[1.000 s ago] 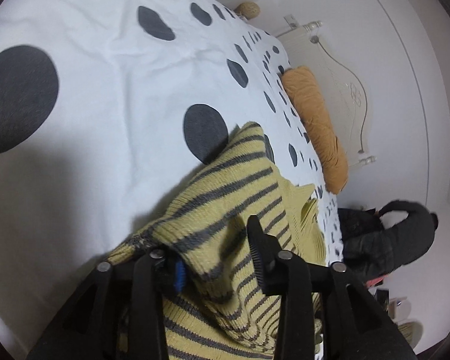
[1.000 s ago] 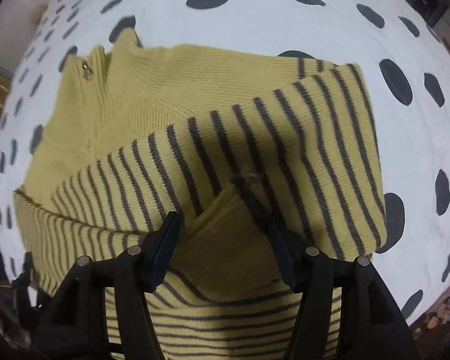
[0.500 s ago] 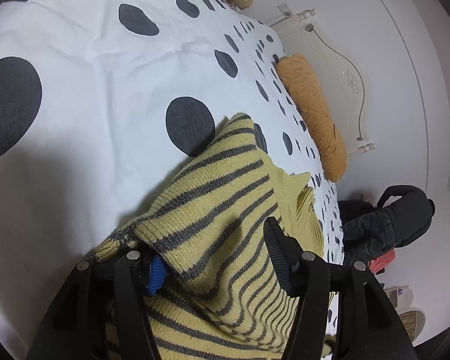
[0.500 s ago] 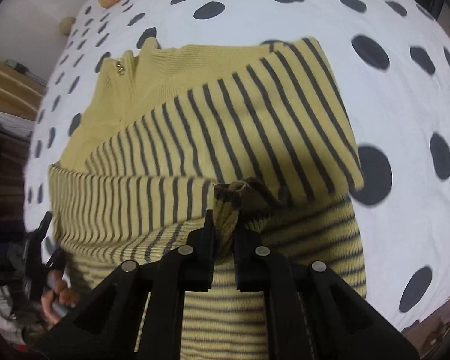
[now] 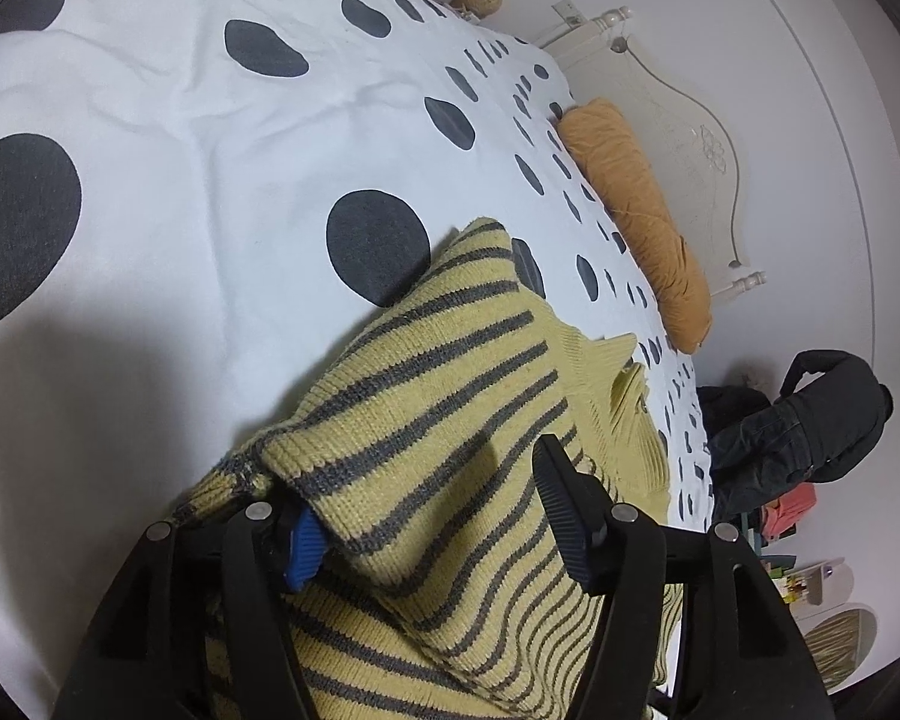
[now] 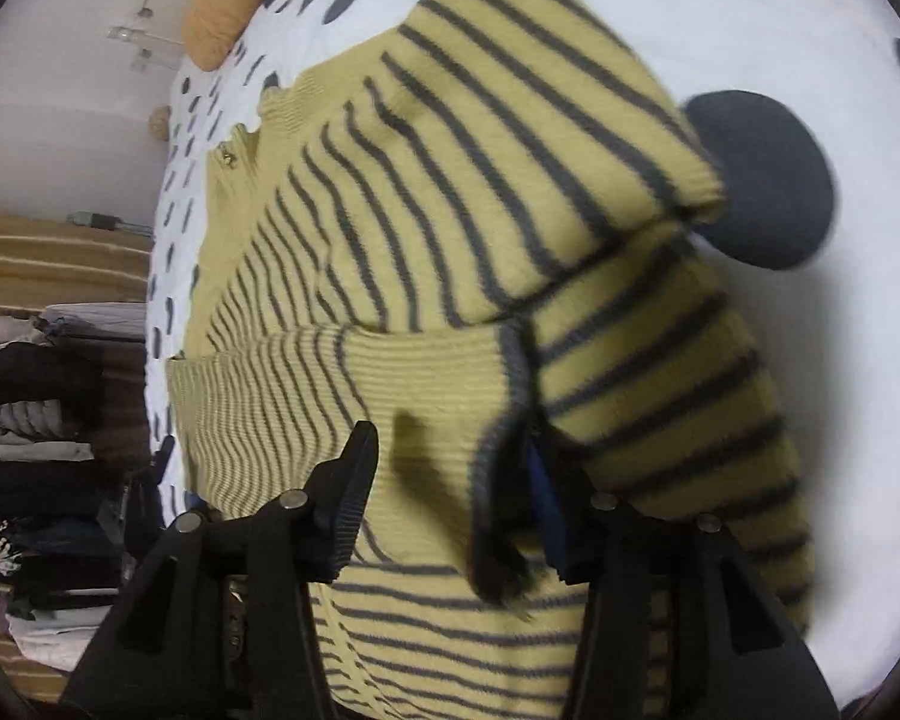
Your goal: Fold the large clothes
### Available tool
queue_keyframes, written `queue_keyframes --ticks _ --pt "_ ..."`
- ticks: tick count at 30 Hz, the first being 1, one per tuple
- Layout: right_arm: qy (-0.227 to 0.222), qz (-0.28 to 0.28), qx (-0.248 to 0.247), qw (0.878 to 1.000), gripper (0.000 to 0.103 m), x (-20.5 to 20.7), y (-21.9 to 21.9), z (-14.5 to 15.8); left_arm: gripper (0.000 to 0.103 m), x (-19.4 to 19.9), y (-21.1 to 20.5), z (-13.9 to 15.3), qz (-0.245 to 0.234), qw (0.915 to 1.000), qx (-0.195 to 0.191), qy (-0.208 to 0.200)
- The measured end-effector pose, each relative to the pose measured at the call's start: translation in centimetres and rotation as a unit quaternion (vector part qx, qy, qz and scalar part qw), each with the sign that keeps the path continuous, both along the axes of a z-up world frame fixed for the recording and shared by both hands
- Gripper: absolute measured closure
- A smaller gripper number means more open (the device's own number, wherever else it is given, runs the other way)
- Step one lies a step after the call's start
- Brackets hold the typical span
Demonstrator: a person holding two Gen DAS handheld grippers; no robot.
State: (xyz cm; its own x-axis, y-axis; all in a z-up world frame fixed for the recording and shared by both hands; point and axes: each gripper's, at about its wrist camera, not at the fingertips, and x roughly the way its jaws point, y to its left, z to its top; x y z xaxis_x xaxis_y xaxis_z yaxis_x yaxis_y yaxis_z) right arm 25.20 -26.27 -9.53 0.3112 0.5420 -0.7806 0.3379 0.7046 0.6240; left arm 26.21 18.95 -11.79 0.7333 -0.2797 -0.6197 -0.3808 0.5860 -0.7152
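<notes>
A yellow sweater with grey stripes [image 5: 450, 456] lies folded on a white bedspread with dark dots [image 5: 168, 138]. It also fills the right wrist view [image 6: 450, 228], its collar zip at the far end. My left gripper [image 5: 426, 510] is open, its jaws wide apart over a folded striped sleeve. My right gripper [image 6: 450, 480] is open, with a grey-edged cuff [image 6: 504, 438] lying between its jaws, close to the right finger.
An orange bolster pillow [image 5: 636, 210] lies at the cream headboard [image 5: 690, 138]. A dark jacket [image 5: 792, 438] hangs beyond the bed. Stacked clothes [image 6: 36, 462] stand on shelves at the left of the right wrist view.
My right gripper was shut on the cuff half a second ago and has now opened; it has swung closer over the sweater. My left gripper stays open and has shifted slightly.
</notes>
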Motion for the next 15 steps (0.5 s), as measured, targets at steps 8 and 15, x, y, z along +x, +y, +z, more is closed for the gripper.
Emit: queue_keyframes --ticks 8,15 --pt "-0.051 0.012 0.046 0.998 0.097 1.4 0.6 0.7 0.037 0.3 -0.3 0.1 0.002 1.0 0.008 0.003" --pt "-0.176 0.027 0.071 0.982 0.097 6.4 1.0 11.1 0.036 0.4 -0.4 0.2 0.003 1.0 0.007 0.006"
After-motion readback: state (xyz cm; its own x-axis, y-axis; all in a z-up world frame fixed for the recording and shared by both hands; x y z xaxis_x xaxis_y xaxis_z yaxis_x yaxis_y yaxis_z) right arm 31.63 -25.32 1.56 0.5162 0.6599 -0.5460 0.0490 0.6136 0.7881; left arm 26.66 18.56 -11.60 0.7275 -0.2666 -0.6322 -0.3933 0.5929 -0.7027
